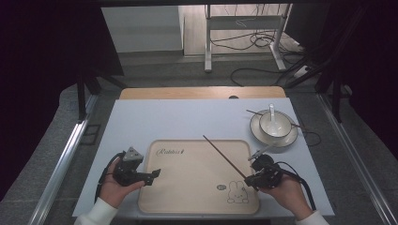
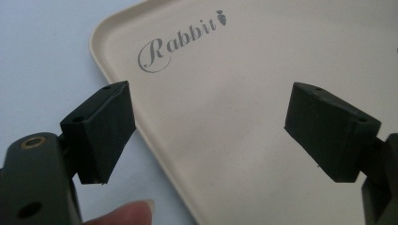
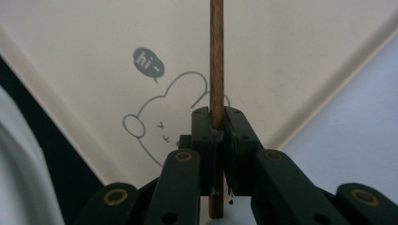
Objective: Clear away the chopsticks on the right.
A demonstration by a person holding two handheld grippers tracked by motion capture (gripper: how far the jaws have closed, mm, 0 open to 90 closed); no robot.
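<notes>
Right gripper (image 3: pixel 217 124) clamps a chopstick (image 3: pixel 216 56) over the tray (image 1: pixel 197 187); left gripper (image 2: pixel 211 136) gapes, empty; high view adds a bowl (image 1: pixel 274 125).

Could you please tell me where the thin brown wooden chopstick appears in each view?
High view: thin brown wooden chopstick slants across the beige tray, up-left from the right gripper.
Left gripper view: not in it.
Right gripper view: upright at centre, clamped.
Shared landmark: the beige tray.

The pale blue table (image 1: pixel 187 119) carries a beige tray (image 1: pixel 187 187) and a plate (image 1: pixel 256 131) under 1 bowl (image 1: pixel 273 125).
</notes>
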